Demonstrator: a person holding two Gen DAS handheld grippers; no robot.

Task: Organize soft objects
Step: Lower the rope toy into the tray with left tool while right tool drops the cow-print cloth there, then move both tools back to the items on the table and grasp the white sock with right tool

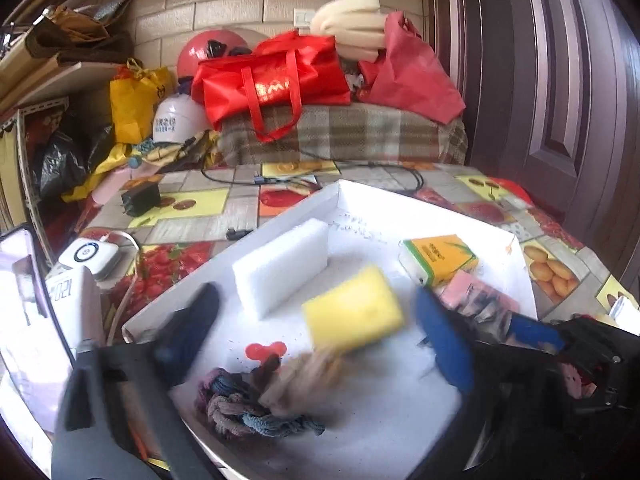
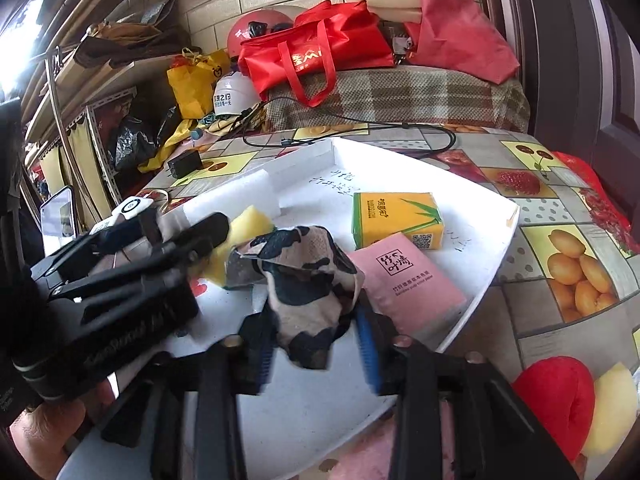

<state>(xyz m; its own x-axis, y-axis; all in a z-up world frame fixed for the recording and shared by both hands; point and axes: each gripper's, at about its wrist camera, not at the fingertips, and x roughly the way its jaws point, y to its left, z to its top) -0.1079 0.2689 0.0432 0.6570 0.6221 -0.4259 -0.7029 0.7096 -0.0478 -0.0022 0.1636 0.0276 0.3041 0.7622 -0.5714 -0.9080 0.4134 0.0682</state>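
Around the white tray (image 1: 420,206) on the fruit-print tablecloth (image 2: 560,208): black charger (image 1: 140,198) and looping cable (image 2: 400,126) near the far rim, phone (image 1: 24,300) propped at the left, plaid blanket (image 1: 344,132) behind, piled with 2 red bags (image 1: 276,76), 2 helmets (image 1: 176,120) and 1 yellow bag (image 1: 132,104). Off the tray at the right in the right wrist view, 1 red foam piece (image 2: 556,400) touching 1 pale yellow one (image 2: 612,408).

Inside the tray, counted: 1 white foam block (image 1: 280,268) by the far-left wall, 1 yellow sponge (image 1: 354,312) just in front of it, 1 yellow tissue pack (image 2: 396,216) and 1 pink tissue pack (image 2: 404,276) touching at the right, 1 braided cloth ring (image 1: 248,404) at the near edge, 1 cow-print cloth (image 2: 304,284) in the middle, heaped against the sponge.

Left gripper (image 1: 316,296) spread wide, gripping nothing, sponge lying blurred between its fingers (image 1: 188,332), clear of the left one. Right gripper (image 2: 316,336) parted, cloth slumped between the 2 blue pads (image 2: 370,348), seemingly not pinched. Left gripper's black frame crossing in front of the right camera, hiding the near-left part of the tray.
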